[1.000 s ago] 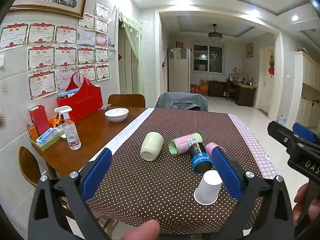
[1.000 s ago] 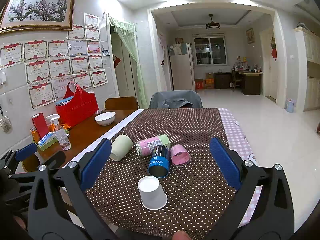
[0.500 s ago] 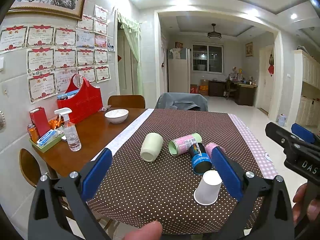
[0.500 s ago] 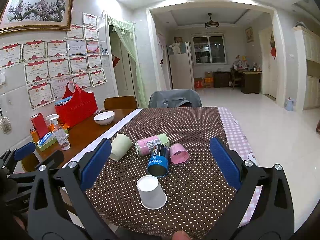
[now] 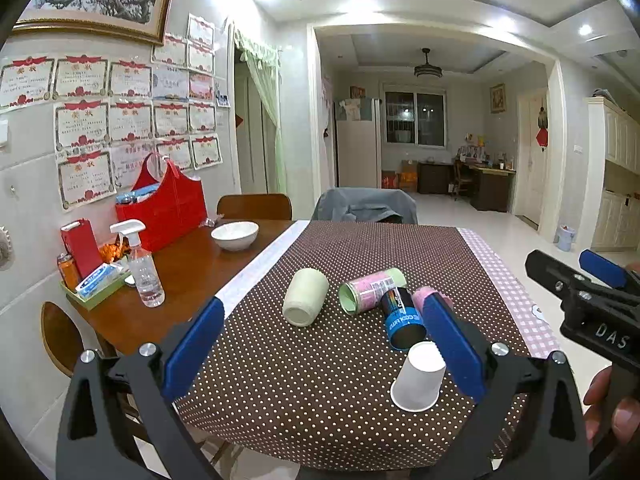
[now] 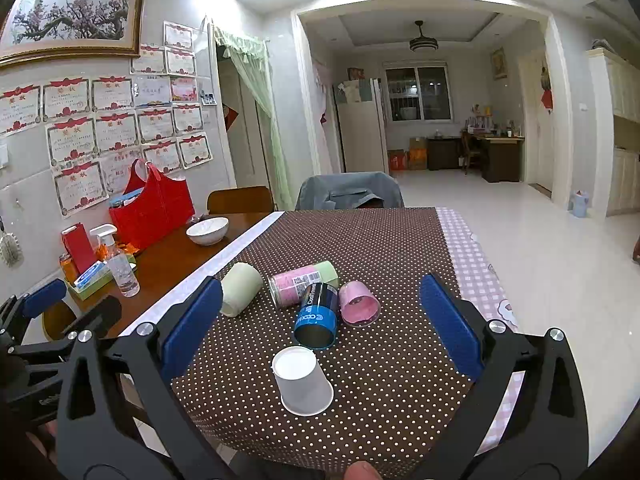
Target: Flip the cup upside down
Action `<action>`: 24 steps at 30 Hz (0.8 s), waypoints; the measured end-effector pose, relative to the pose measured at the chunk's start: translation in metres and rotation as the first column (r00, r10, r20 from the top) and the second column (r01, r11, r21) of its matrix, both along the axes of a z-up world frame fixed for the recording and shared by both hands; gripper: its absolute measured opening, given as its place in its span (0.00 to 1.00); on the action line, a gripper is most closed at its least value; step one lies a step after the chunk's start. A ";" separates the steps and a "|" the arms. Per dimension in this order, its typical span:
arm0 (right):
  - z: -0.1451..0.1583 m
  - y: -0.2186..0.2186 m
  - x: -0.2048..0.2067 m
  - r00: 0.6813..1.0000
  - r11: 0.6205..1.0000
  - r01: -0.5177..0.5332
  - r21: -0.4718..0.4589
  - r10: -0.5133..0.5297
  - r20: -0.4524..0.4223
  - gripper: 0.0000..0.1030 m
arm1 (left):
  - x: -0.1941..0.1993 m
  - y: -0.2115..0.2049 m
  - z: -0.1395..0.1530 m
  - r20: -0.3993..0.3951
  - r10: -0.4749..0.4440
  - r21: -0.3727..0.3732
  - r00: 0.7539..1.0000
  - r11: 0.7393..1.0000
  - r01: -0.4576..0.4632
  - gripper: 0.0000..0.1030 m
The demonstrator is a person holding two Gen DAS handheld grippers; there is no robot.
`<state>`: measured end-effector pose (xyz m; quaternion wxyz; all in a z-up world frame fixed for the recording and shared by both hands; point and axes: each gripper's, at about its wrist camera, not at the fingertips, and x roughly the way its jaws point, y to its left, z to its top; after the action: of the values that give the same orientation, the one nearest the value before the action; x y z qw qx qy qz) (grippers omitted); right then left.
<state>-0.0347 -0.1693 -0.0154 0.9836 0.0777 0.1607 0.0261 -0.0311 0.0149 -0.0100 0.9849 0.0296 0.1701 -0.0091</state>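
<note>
Dining room setup, with a brown polka-dot cloth [image 6: 360, 240] over the tabletop [image 5: 192, 264] and a wall of certificates off to one side.

Both claws are spread wide and holding nothing. The right claw [image 6: 320, 328] hovers off the near edge with the white paper cup [image 6: 302, 380] sitting roughly centred between its blue pads. The left claw [image 5: 320, 344] hangs back the same way, and from its camera the white cup [image 5: 418, 378] sits close to its right-hand pad.

That white cup already stands mouth-down, near the front edge of the cloth. Just behind it lie four more on their sides: a blue can-style cup [image 6: 316, 316], a pink cup [image 6: 358, 306], a pink-and-green tube cup [image 6: 304, 282] and a pale green mug [image 6: 240, 288], so I'd guess one of those is next.

Handling-wise, the paper cup looks super light and crushable, so any squeeze should be gentle and across the mid-body. The lying ones will probably roll if nudged; I'd grab across the barrel, not the rim. The blue, pink and tube cups seem to be touching or nearly so, which makes them tight to get pads around. The green mug sits apart with open cloth all round it.

Plenty of bare cloth toward the far end. The spray bottle [image 5: 144, 276] and bowl [image 5: 235, 235] are well off to the left.
</note>
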 end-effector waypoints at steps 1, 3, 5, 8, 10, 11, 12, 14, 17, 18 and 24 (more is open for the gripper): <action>0.000 0.000 0.000 1.000 1.000 -0.001 0.001 0.001 -0.002 0.94 | 0.000 0.000 0.000 -0.001 -0.001 0.002 1.000 1.000 0.001 0.95; 0.000 0.001 0.001 1.000 1.000 -0.002 0.001 0.002 -0.004 0.94 | 0.000 -0.001 0.000 0.000 0.000 0.010 1.000 1.000 0.000 0.95; 0.000 0.000 0.001 1.000 1.000 -0.002 0.003 0.002 -0.004 0.94 | 0.001 -0.002 -0.001 -0.009 -0.002 0.017 1.000 1.000 0.002 0.95; -0.001 0.000 0.001 1.000 1.000 -0.003 0.003 0.003 -0.005 0.94 | 0.003 -0.003 -0.002 -0.025 0.004 0.021 1.000 1.000 -0.004 0.95; -0.001 0.000 0.001 1.000 1.000 -0.003 0.004 0.003 -0.006 0.94 | 0.004 -0.003 -0.002 -0.029 0.008 0.024 1.000 1.000 -0.007 0.95; -0.001 0.000 0.001 1.000 1.000 -0.004 0.003 0.004 -0.006 0.94 | 0.004 -0.002 -0.002 -0.030 0.009 0.023 1.000 1.000 -0.008 0.95; -0.001 0.000 0.002 1.000 1.000 -0.005 0.004 0.005 -0.008 0.94 | 0.004 -0.001 -0.002 -0.029 0.010 0.022 1.000 1.000 -0.009 0.95; -0.002 0.001 0.002 1.000 1.000 -0.006 0.005 0.006 -0.011 0.94 | 0.003 0.000 -0.002 -0.028 0.011 0.024 1.000 1.000 -0.011 0.95; -0.003 0.001 0.002 1.000 1.000 -0.007 0.006 0.007 -0.013 0.94 | 0.004 0.000 -0.002 -0.029 0.011 0.025 1.000 1.000 -0.010 0.95; -0.002 0.001 0.002 1.000 1.000 -0.006 0.005 0.006 -0.012 0.94 | 0.004 -0.001 -0.002 -0.030 0.011 0.024 1.000 1.000 -0.010 0.95; -0.004 0.002 0.002 1.000 1.000 -0.006 0.007 0.006 -0.016 0.94 | 0.004 0.000 -0.002 -0.034 0.013 0.027 0.999 1.000 -0.012 0.95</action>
<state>-0.0325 -0.1678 -0.0191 0.9820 0.0809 0.1685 0.0288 -0.0269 0.0147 -0.0116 0.9814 0.0415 0.1872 -0.0012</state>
